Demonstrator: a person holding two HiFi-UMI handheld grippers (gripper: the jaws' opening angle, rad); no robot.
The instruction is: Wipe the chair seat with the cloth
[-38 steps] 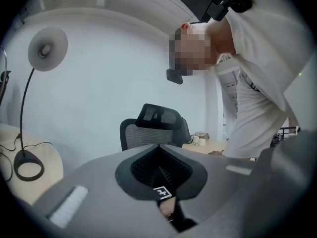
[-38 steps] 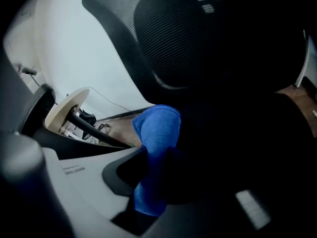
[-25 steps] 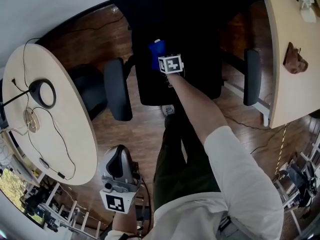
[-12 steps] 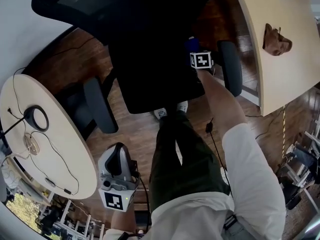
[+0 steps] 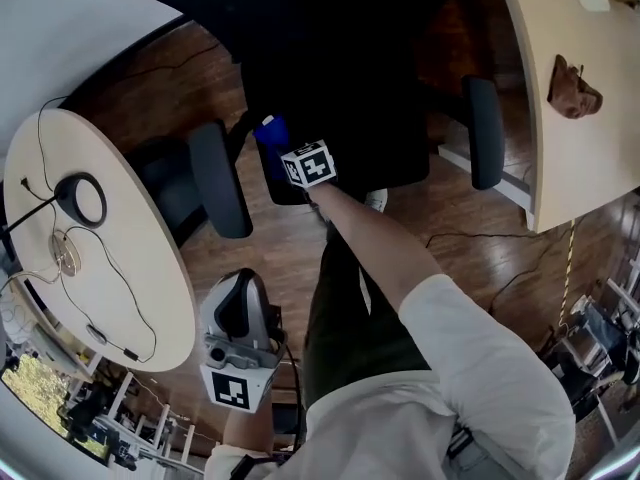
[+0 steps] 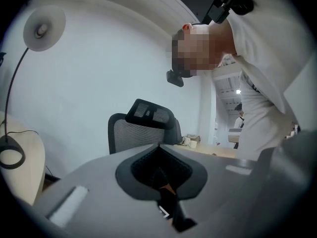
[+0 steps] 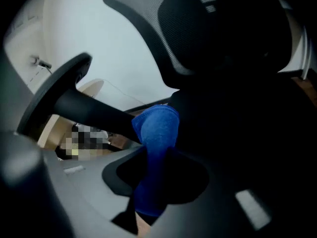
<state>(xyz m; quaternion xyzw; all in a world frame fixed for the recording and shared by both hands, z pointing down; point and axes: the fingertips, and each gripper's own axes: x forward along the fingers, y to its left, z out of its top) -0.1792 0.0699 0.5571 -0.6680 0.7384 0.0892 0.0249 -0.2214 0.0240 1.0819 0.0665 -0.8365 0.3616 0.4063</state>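
Observation:
The black office chair seat (image 5: 350,98) fills the top middle of the head view. My right gripper (image 5: 282,150) is shut on a blue cloth (image 5: 269,131) and holds it at the seat's front-left corner, close to the left armrest (image 5: 218,178). In the right gripper view the blue cloth (image 7: 156,133) sticks out from between the jaws of my right gripper (image 7: 154,155), with the armrest (image 7: 54,103) at left and the dark backrest (image 7: 198,29) above. My left gripper (image 5: 238,343) hangs low by the person's side, away from the chair. Its jaws (image 6: 159,145) meet with nothing between them.
A round pale table (image 5: 110,258) with a ring lamp (image 5: 83,198) and cables stands at left. A light desk (image 5: 580,118) with a brown object (image 5: 573,88) lies at right, beside the right armrest (image 5: 483,133). The floor is wood, with cables on it.
My right gripper has swept the cloth from the seat's right side, near the right armrest, across to its front-left corner. The left gripper has stayed low.

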